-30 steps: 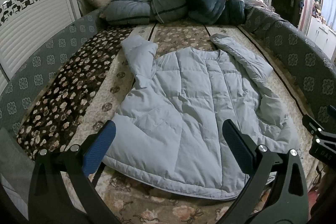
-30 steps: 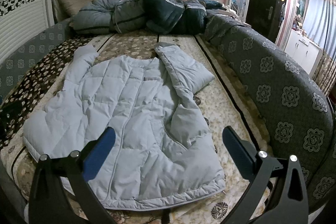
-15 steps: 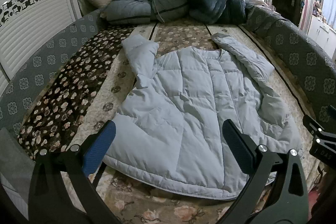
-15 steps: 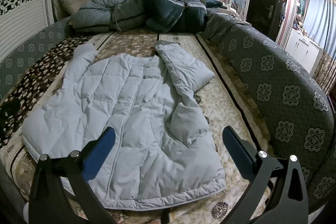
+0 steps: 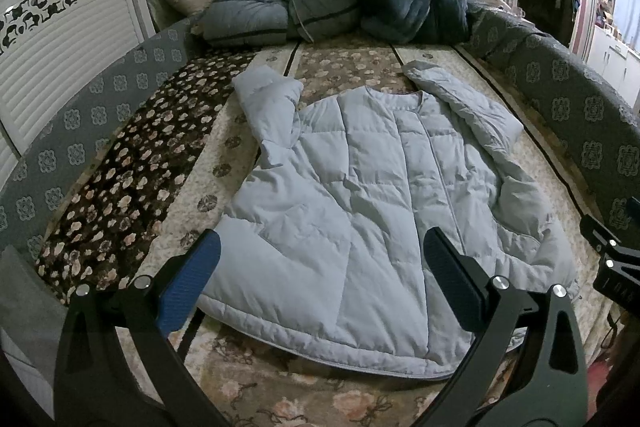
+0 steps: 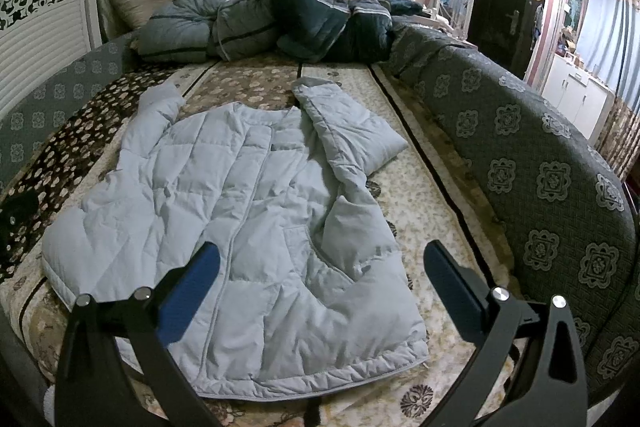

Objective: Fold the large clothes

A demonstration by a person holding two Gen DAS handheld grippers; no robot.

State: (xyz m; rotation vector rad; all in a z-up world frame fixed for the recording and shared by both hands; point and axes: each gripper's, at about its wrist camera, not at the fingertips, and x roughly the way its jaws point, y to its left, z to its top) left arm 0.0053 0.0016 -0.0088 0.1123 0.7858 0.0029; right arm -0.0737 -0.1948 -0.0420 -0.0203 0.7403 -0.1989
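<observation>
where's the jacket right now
The jacket lies spread flat on the bed, ahead of both open grippers, with the heaped quilts beyond its collar.

No text, label or number is legible anywhere in either view.

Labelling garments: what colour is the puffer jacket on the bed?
Pale grey-blue puffer jacket, quilted; clearest in the left wrist view.

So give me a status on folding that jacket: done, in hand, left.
Done: the pale blue puffer jacket lies spread front-up on the patterned bed cover, sleeves angled up beside the collar. In hand: nothing; the left gripper and right gripper hover open above its hem. Left: every fold, sleeves and body.
</observation>
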